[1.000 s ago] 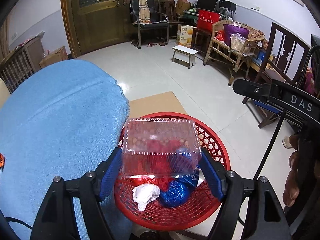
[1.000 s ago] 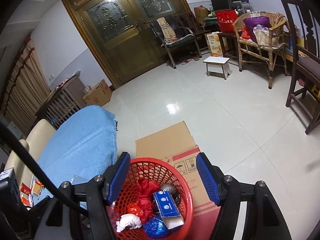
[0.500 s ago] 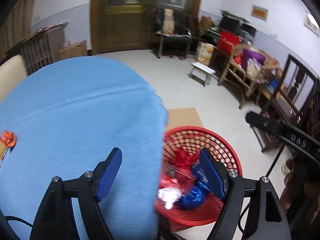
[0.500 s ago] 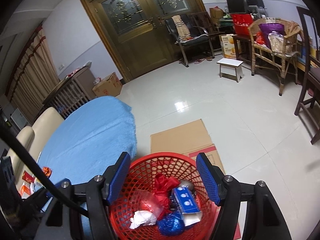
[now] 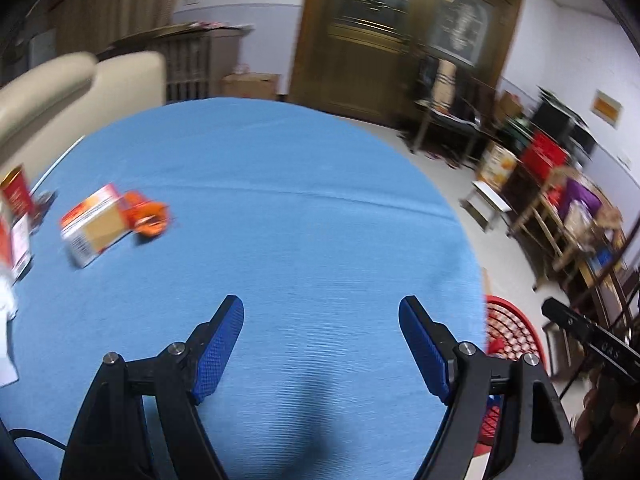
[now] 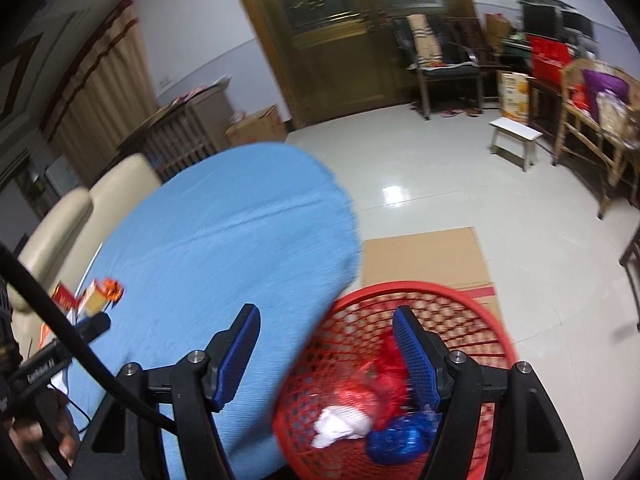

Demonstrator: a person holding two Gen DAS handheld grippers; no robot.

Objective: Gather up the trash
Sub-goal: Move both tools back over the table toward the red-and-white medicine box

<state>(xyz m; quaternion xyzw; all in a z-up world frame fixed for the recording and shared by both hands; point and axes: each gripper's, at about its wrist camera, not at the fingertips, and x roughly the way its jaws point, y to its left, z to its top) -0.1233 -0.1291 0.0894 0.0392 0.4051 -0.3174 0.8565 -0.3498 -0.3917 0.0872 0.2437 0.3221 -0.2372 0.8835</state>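
Your left gripper (image 5: 321, 322) hung spread wide over the blue desk (image 5: 304, 216), tilted down toward the cloth, with only bare cloth between its blue pads (image 5: 218, 354). The nearest trash lay well apart from it, toward the desk's far left: one small box (image 5: 94, 230) lay flat with its long axis slanting from lower left to upper right, and one crumpled orange wrapper (image 5: 150, 216) touched its upper right end. More packets (image 5: 16, 216) sat at the left edge, too blurred and cropped to count, though one red one looked upright. Your right gripper (image 6: 326, 344) was also spread with nothing pinched; it pointed down across the desk's edge, its left pad over the cloth and its right pad over the one red basket (image 6: 404, 292), which stood on the floor just beside the desk, touching a flat sheet of cardboard (image 6: 424, 258). In the basket you could count one white wad (image 6: 340, 426), one blue crumpled wrapper (image 6: 394, 440) and a heap of red plastic (image 6: 380, 384); how many pieces made up the heap could not be told. From the left view only a sliver of the basket showed past the desk's right edge, with your right hand (image 5: 608, 412) dark at the frame's lower right.
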